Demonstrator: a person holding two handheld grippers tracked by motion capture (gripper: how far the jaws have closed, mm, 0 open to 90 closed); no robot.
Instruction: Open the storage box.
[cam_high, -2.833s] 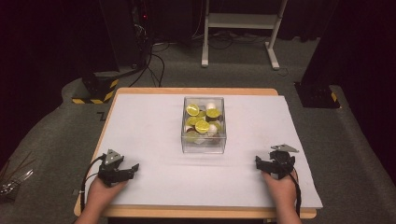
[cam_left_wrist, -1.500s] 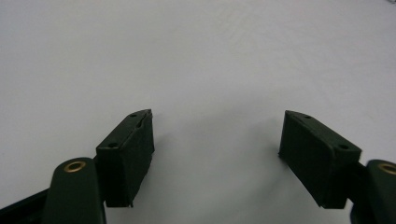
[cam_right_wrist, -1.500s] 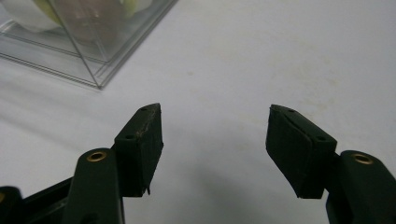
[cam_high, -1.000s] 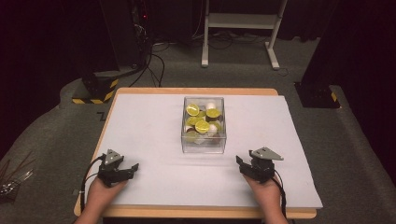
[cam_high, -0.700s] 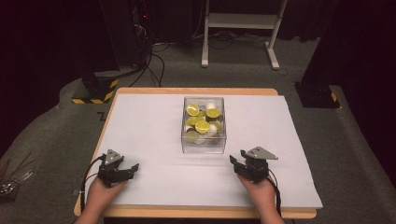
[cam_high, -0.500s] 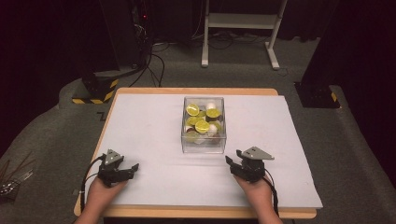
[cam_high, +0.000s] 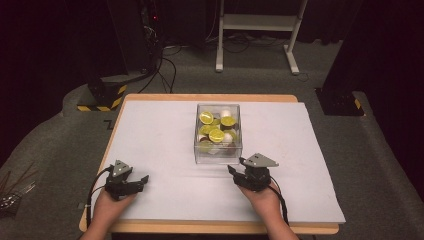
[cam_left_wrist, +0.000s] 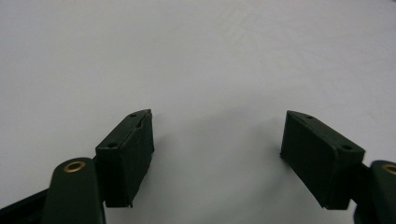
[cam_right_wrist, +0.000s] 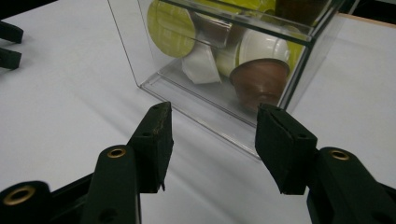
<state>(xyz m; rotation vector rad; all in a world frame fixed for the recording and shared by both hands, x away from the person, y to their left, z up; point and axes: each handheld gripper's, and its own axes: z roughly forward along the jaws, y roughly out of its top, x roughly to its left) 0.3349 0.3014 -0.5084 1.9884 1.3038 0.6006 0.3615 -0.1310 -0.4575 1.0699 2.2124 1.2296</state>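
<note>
Your right gripper (cam_high: 239, 171) sits just in front of the clear plastic box (cam_high: 218, 134), near its front right corner. Its jaws have just been closing a little, but they are apart now and nothing is between them. In the right gripper view, the box corner (cam_right_wrist: 261, 116) is right ahead of the jaws, close but not touching.

The box stands in the middle of the white sheet (cam_high: 160, 130) that covers the table (cam_high: 165, 98). It is upright and its top looks open. It is full of coffee capsules (cam_high: 216, 135). Some have yellow-green lids, some are white, and one brown capsule (cam_right_wrist: 259, 79) lies near the corner you are facing. All of them are inside the box. None lie on the sheet.

Your left gripper (cam_high: 140, 181) rests low on the sheet, near the front left edge, well apart from the box. Its jaws are apart too, and they hold nothing. The left gripper view shows plain white sheet (cam_left_wrist: 196, 60) in front of them.

So the work has barely begun. You have brought one gripper up to the box, and that is all I can count as done. You have not touched the box or grabbed a capsule. What is left is almost everything: get hold of the box or reach in from the top, and then move what you want. I cannot tell yet which of these you mean to do. Your left gripper may have to come closer to help hold the box steady.
</note>
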